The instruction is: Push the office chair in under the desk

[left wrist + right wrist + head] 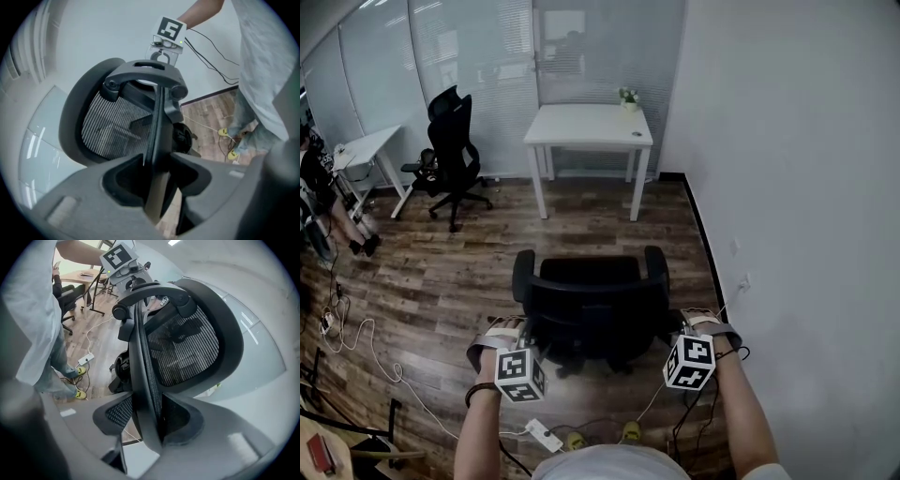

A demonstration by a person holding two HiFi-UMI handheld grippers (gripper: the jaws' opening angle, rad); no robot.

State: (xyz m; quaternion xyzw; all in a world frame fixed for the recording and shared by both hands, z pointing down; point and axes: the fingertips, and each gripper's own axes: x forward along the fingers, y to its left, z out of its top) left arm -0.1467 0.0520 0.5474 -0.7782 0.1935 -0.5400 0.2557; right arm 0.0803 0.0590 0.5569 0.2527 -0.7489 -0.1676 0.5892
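Bare floor (591, 239) between office chair (591, 309) and desk (589, 127) edge

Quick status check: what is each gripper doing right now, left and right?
Left gripper: closed on one side edge of the chair backrest.
Right gripper: closed on the opposite edge of the chair backrest.

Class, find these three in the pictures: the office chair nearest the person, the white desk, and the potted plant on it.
office chair (595, 317): head view, on its black backrest.
white desk (581, 124): head view, bare tabletop.
potted plant (628, 96): head view, its leaves.
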